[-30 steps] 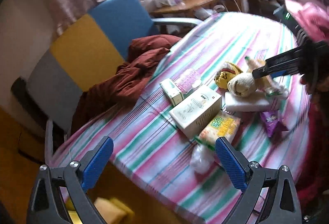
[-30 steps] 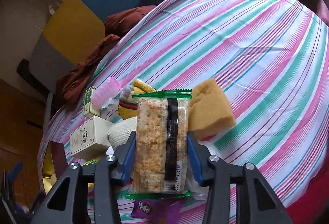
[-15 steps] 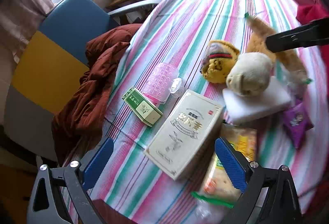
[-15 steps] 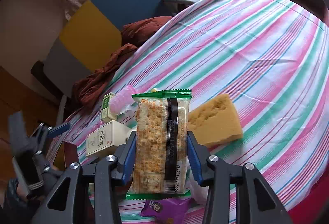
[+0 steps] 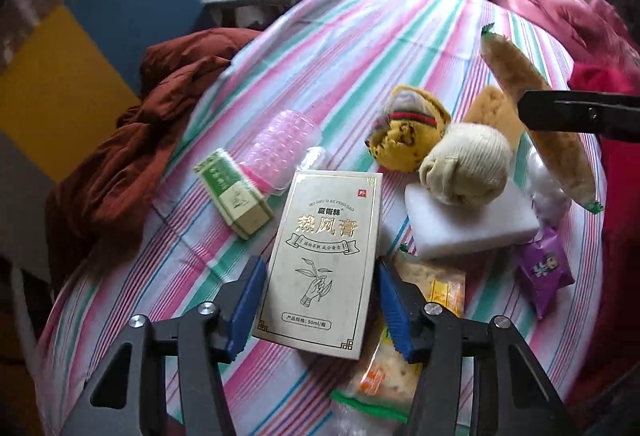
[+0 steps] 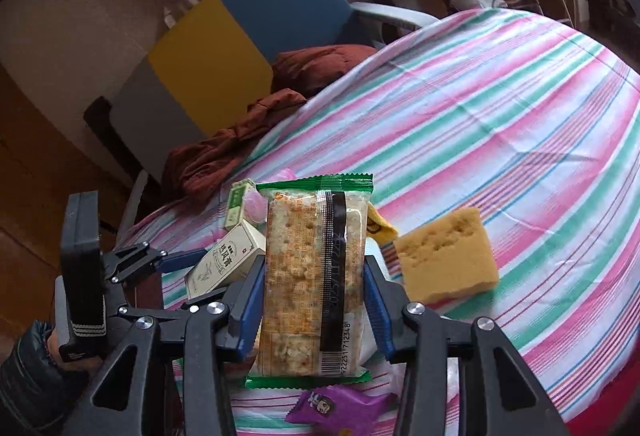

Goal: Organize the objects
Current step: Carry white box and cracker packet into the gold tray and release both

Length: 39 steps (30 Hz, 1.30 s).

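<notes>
A white box with gold lettering lies on the striped tablecloth. My left gripper points down over it, its jaws closing, and the blue pads sit against the box's two long sides. The right wrist view shows the same left gripper around the white box. My right gripper is shut on a cracker packet with green ends, held above the table. From the left wrist view that cracker packet hangs over the pile.
Beside the box lie a small green box, a pink bumpy plastic piece, a yellow sock bundle, a cream sock ball, a white foam block, a purple snack packet and a yellow sponge. A rust garment drapes over a chair.
My left gripper came down over the white box and its jaws narrowed from wide open onto the box's sides. The right gripper rose slightly with the cracker packet.
</notes>
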Motion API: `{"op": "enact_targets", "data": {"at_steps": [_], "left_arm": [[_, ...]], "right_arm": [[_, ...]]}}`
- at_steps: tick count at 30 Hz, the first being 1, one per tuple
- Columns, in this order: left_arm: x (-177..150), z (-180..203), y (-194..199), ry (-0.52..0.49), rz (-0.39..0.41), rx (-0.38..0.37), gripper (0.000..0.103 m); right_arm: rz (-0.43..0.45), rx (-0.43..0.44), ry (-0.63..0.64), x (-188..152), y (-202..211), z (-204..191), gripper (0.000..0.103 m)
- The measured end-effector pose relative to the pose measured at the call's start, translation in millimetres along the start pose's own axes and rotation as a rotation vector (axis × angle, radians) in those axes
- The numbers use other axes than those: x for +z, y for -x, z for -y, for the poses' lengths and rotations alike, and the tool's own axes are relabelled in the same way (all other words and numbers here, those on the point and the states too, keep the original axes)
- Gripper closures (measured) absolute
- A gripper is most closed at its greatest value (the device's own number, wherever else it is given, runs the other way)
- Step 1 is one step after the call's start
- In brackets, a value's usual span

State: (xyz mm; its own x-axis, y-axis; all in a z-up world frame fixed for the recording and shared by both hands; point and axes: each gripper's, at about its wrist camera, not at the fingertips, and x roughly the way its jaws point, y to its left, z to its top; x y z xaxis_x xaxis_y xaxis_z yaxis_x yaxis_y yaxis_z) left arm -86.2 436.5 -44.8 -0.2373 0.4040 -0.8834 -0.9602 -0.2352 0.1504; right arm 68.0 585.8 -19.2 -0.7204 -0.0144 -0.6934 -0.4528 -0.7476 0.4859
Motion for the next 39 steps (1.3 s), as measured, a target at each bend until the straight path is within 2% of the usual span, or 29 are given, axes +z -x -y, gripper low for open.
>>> {"op": "enact_targets", "data": {"at_steps": [9, 15, 20, 24, 27, 31, 35, 39], "left_arm": [[-21, -4, 63, 0.182, 0.112, 0.061, 0.047], [-55, -17, 126, 0.346, 0.205, 0.11, 0.048], [-109, -36, 179, 0.478, 0.281, 0.176, 0.048], [-170, -54, 217, 0.603, 0.3, 0.232, 0.048], [-222, -70, 233, 0.709, 0.294, 0.284, 0.048], [-282, -91, 241, 0.849, 0.277, 0.33, 0.048], [-325, -108, 240, 0.953, 0.266, 0.374, 0.048], [-347, -126, 233, 1.008, 0.262, 0.398, 0.048]], "right_arm": [[0.015, 0.074, 0.121, -3, 4, -25, 0.058], [0.006, 0.119, 0.236, -12, 4, -49, 0.058], [-0.023, 0.116, 0.302, -20, -1, -64, 0.058], [-0.049, 0.106, 0.356, -30, -2, -79, 0.058], [-0.074, 0.14, 0.395, -43, 1, -104, 0.058], [-0.121, 0.2, 0.474, -69, -1, -152, 0.058], [-0.191, 0.266, 0.573, -103, -10, -211, 0.058], [-0.256, 0.301, 0.631, -132, -25, -254, 0.058]]}}
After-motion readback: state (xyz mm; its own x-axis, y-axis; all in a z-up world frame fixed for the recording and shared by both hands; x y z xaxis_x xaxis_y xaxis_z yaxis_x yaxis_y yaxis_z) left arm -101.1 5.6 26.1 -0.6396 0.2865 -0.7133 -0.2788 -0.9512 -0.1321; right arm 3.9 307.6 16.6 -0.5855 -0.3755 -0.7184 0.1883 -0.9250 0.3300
